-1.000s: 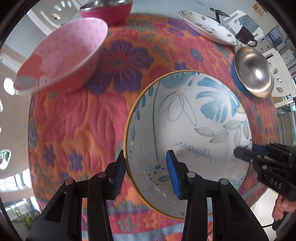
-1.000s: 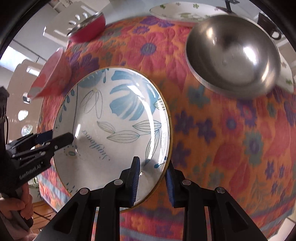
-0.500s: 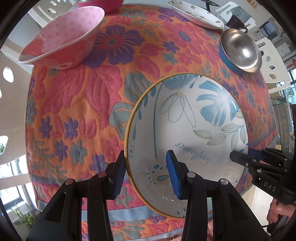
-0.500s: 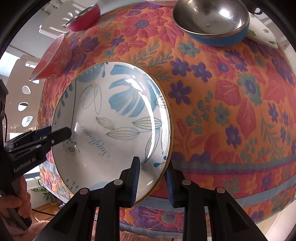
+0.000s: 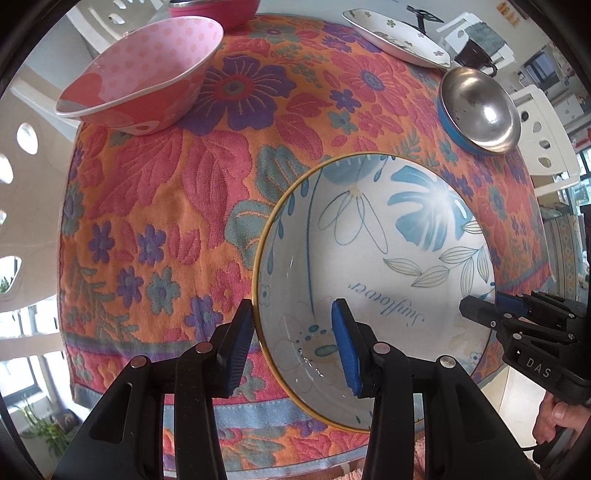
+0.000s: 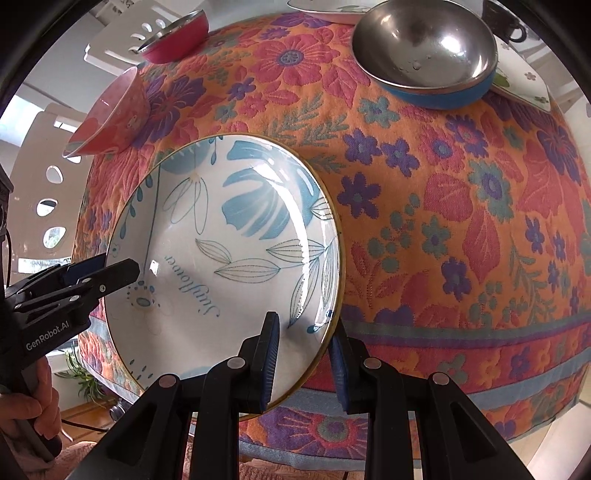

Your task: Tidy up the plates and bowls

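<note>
A large white bowl with blue leaf prints and a gold rim (image 5: pixel 376 258) (image 6: pixel 229 251) hangs above the near edge of the flowered tablecloth, held from both sides. My left gripper (image 5: pixel 291 343) is shut on the bowl's left wall, one pad inside and one outside. My right gripper (image 6: pixel 304 354) is shut on the rim at the opposite side. Each gripper also shows in the other's view, clamped on the rim. A pink dotted bowl (image 5: pixel 144 74) (image 6: pixel 110 118) sits far left; a steel bowl with a blue outside (image 5: pixel 480 110) (image 6: pixel 424 51) sits far right.
The orange and red flowered tablecloth (image 5: pixel 177 192) (image 6: pixel 461 221) covers the table. A crimson bowl (image 5: pixel 218 7) (image 6: pixel 173 35) and a white flowered plate (image 5: pixel 395 35) stand at the back, with a dark mug (image 5: pixel 476 55) behind. White chairs ring the table.
Both grippers have carried the blue-leaf bowl back toward the table's near edge; the other bowls now look farther off. Neither grip has changed.
</note>
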`<state>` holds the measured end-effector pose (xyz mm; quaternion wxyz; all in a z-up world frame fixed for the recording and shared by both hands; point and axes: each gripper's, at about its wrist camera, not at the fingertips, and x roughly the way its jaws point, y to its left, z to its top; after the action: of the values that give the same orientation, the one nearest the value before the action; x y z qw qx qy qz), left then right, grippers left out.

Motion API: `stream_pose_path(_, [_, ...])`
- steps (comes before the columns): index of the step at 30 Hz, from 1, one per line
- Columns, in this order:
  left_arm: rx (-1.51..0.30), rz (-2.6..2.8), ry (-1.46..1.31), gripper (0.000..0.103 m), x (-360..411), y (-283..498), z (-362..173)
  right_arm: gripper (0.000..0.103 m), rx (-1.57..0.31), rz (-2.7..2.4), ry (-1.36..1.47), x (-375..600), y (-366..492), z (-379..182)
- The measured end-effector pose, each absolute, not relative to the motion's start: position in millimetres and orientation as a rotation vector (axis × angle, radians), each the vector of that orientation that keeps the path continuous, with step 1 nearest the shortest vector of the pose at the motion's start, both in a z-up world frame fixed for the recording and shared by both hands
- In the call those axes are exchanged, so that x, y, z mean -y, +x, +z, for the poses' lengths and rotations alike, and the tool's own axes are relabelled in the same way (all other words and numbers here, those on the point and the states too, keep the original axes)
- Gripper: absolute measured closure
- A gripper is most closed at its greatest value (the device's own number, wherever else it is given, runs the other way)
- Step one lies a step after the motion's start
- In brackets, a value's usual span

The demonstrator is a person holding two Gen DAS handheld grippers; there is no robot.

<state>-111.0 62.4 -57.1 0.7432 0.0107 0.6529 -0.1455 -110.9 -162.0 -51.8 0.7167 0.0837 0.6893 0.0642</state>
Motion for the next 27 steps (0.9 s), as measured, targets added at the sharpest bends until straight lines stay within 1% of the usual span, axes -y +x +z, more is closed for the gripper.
stream_pose_path(6, [-1.428,-0.238,-0.061,0.064,-69,-112,-53,0.077,-1.592,0.255,0.097,159,-103,-58])
stream_pose_path(17, [-1.431,-0.109,-0.131,0.064,-72,-114,-50,0.077,-1.625,0.386,0.048,164,-95,-57])
stream_pose_path(20, [-1.425,-0.076,-0.124,0.064,-69,-114,-46,0.077,-1.624,0.414,0.05,171,-89,-54])
stream_pose_path(21, [-1.423,-0.056,-0.106,0.062,-67,-114,-44,0.077,-1.624,0.423,0.054,175,-87,-53])
stream_pose_path(24, [-1.428,0.028,-0.024,0.062,-61,-112,-37,0.077,-1.601,0.454,0.059,182,-78,-43])
stream_pose_path(27, [-1.426,0.055,-0.043,0.062,-59,-108,-26,0.077,-1.577,0.478,0.041,187,-68,-29])
